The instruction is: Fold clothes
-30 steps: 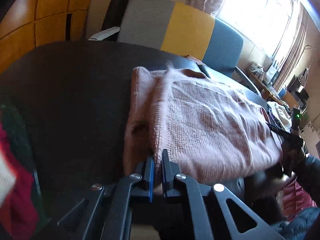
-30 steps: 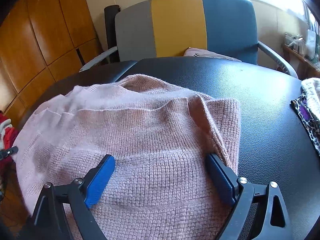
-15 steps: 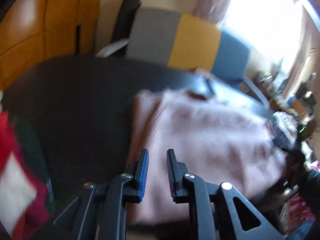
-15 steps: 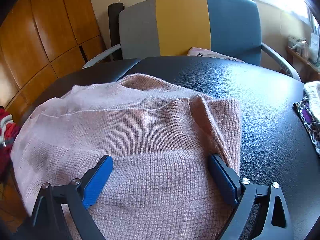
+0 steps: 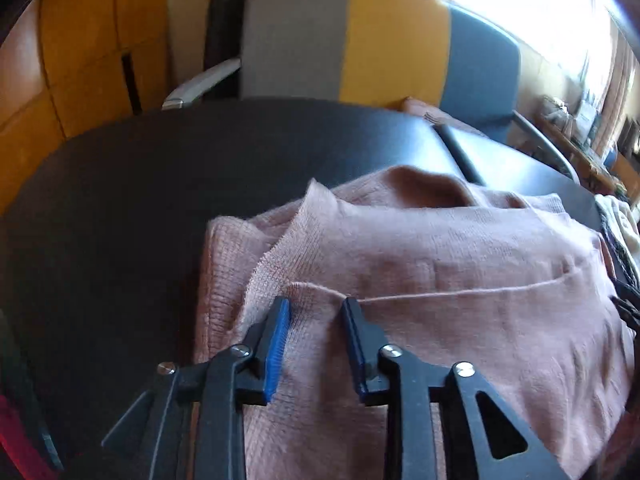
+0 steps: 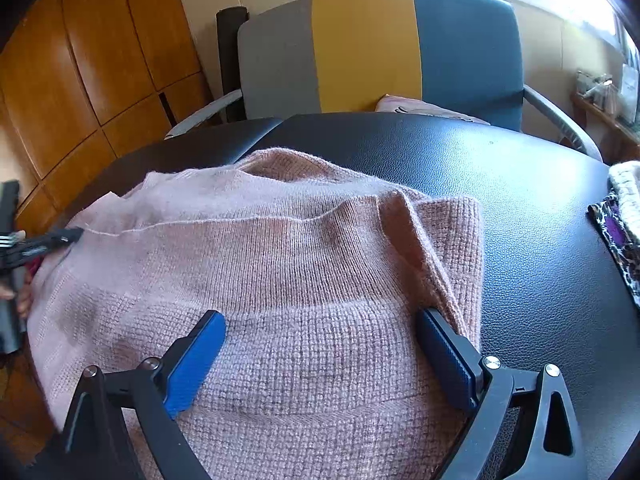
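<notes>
A pink knitted sweater (image 5: 460, 280) lies partly folded on the black table (image 5: 140, 200), its near part hanging over the front edge. My left gripper (image 5: 314, 306) is open, its blue-padded fingers apart over the sweater's left side, at a thin folded edge. In the right wrist view the same sweater (image 6: 288, 264) fills the middle, and my right gripper (image 6: 320, 322) stands wide open over its ribbed hem. The left gripper's finger (image 6: 52, 238) shows at the sweater's far left edge in that view.
A grey, yellow and blue armchair (image 6: 380, 52) stands behind the table with a pink cloth (image 6: 420, 106) on its seat. Patterned and cream fabrics (image 6: 620, 224) lie at the table's right edge. Red cloth (image 5: 16, 440) shows at lower left. Wooden panels (image 6: 80, 60) line the left wall.
My left gripper let go of the sweater's left corner, opened, and moved up and right over the sweater. The right gripper stayed wide open over the hem.
</notes>
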A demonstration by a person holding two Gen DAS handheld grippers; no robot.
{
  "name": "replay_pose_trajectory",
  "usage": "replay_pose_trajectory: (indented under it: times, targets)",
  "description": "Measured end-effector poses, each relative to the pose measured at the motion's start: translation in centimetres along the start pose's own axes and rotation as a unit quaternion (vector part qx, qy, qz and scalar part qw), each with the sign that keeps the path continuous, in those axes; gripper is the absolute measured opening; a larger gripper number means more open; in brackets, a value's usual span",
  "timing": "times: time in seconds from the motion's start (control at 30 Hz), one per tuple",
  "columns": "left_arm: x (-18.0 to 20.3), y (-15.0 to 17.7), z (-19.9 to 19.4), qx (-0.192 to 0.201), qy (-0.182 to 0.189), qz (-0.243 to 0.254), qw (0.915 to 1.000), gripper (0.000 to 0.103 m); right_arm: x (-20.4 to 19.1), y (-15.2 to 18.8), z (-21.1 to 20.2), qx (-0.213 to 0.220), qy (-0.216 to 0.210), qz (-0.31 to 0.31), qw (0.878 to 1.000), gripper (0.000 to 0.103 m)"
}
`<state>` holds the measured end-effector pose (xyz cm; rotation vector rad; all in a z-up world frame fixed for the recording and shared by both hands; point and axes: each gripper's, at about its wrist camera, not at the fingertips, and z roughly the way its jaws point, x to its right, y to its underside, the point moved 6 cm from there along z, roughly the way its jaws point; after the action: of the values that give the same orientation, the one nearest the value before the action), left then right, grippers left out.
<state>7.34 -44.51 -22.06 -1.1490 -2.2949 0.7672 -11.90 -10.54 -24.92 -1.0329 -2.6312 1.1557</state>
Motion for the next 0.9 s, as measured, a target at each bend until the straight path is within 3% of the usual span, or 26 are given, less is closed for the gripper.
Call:
replay_pose_trajectory:
  times: [0.1, 0.33, 0.73, 0.9]
  targets:
    - [-1.6, 0.3, 1.4, 0.0, 0.005, -0.031, 0.9995, 0.034, 0.2, 0.0, 0.1, 0.0, -0.009, 0.005, 1.0, 0.1]
    - [-1.7, 0.6, 0.9, 0.003, 0.009, -0.038, 0.9992, 0.034, 0.0, -0.2, 0.2, -0.004, -0.02, 0.007, 1.0, 0.103]
    - [-1.6, 3.6, -1.1, 0.02, -0.013, -0.029, 0.9993, 0.034, -1.5, 1.5, -1.0, -0.02, 0.019, -0.028, 0.999, 0.103]
    - [-1.9, 3.2, -1.2, 0.006, -0.018, -0.015, 0.9997, 0.034, -2.3, 2.6, -2.0, -0.024, 0.03, -0.029, 0.999, 0.103]
